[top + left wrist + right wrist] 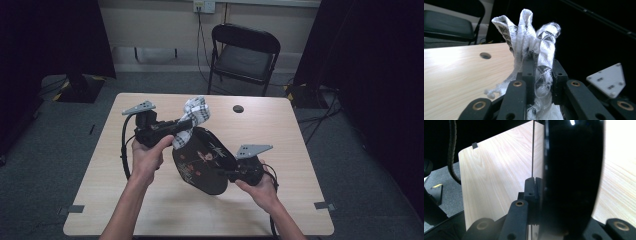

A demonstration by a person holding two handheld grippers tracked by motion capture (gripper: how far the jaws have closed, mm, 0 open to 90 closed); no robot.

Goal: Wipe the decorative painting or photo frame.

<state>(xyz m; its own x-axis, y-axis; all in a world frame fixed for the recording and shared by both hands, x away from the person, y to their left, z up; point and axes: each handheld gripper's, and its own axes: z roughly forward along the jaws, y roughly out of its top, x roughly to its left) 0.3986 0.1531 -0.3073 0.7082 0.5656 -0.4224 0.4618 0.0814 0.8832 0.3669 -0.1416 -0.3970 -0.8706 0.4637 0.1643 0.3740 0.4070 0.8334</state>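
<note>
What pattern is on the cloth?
White cloth with dark woven checks, clearest in the left gripper view.

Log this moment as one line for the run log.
left gripper: shut on white cloth | right gripper: shut on black plate rim | plate: tilted above table | cloth: against plate's upper edge

The tool [537, 181] is clamped on the rim of a glossy black plate [571, 182] above the wooden table [496, 175].
</note>
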